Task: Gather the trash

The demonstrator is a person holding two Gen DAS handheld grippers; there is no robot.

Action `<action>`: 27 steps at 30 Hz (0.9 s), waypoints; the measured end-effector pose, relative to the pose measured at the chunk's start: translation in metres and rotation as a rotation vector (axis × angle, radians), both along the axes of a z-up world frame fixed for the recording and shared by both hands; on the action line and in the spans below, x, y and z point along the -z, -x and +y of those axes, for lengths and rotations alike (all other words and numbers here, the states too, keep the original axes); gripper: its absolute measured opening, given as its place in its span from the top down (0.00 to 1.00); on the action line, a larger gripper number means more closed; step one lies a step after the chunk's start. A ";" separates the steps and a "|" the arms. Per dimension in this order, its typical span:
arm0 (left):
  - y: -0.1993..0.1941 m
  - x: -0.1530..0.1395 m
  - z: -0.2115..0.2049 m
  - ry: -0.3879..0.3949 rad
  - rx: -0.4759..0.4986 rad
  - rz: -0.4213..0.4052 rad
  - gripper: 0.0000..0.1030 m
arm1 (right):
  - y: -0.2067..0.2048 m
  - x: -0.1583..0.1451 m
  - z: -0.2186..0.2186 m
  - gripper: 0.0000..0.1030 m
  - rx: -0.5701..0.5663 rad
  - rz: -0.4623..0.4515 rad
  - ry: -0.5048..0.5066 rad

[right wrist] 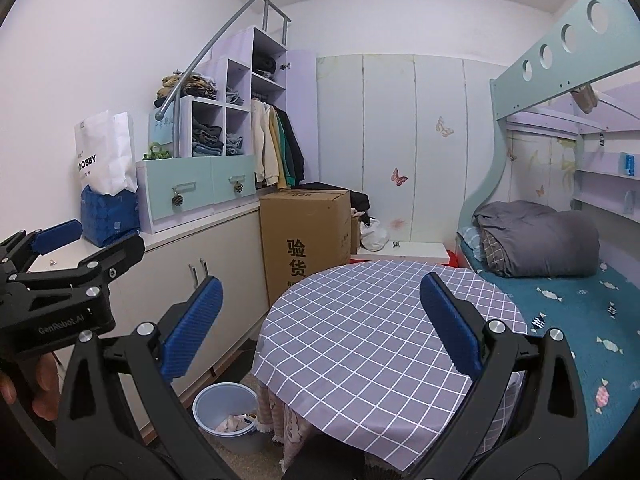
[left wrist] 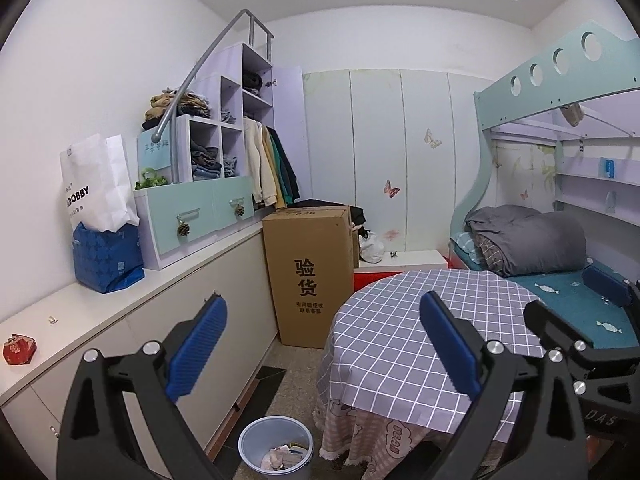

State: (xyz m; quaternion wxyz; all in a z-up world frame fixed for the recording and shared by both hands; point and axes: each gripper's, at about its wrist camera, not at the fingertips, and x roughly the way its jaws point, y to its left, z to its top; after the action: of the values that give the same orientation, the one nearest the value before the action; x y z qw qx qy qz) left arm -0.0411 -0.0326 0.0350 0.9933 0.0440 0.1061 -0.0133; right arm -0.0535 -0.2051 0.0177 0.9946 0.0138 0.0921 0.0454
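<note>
A pale blue waste bin [left wrist: 276,450] stands on the floor between the low cabinet and the round table; crumpled paper [left wrist: 280,458] lies inside it. The bin [right wrist: 226,410] also shows in the right wrist view, low and left of the table. A red crumpled packet [left wrist: 19,350] lies on the cabinet top at far left. My left gripper [left wrist: 324,344] is open in the air above the bin and the table's edge, holding nothing. My right gripper [right wrist: 320,326] is open over the table, also holding nothing. Its fingers [left wrist: 606,282] show at the right of the left wrist view.
The round table has a grey checked cloth [right wrist: 360,332]. A tall cardboard box [left wrist: 310,268] stands behind it. The white cabinet top [left wrist: 160,284] carries a blue bag [left wrist: 106,258], a white paper bag and a drawer unit. A bunk bed [right wrist: 560,304] is right. A hand [right wrist: 24,384] holds the left gripper.
</note>
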 end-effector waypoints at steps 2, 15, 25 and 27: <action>-0.002 0.001 0.002 0.001 -0.002 0.004 0.08 | 0.000 0.001 0.000 0.06 0.002 0.000 0.000; -0.003 0.004 0.008 0.009 -0.004 0.016 0.08 | -0.001 0.004 0.005 0.06 -0.008 0.016 -0.005; -0.004 0.005 0.009 0.010 -0.002 0.020 0.08 | -0.001 0.004 0.005 0.06 -0.014 0.012 -0.006; -0.004 0.005 0.010 0.008 -0.002 0.020 0.08 | -0.001 0.004 0.006 0.06 -0.014 0.013 -0.005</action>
State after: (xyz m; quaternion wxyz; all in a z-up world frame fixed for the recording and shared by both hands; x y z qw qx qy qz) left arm -0.0375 -0.0230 0.0300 0.9924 0.0399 0.1158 -0.0130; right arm -0.0528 -0.1995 0.0133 0.9936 0.0160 0.0984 0.0527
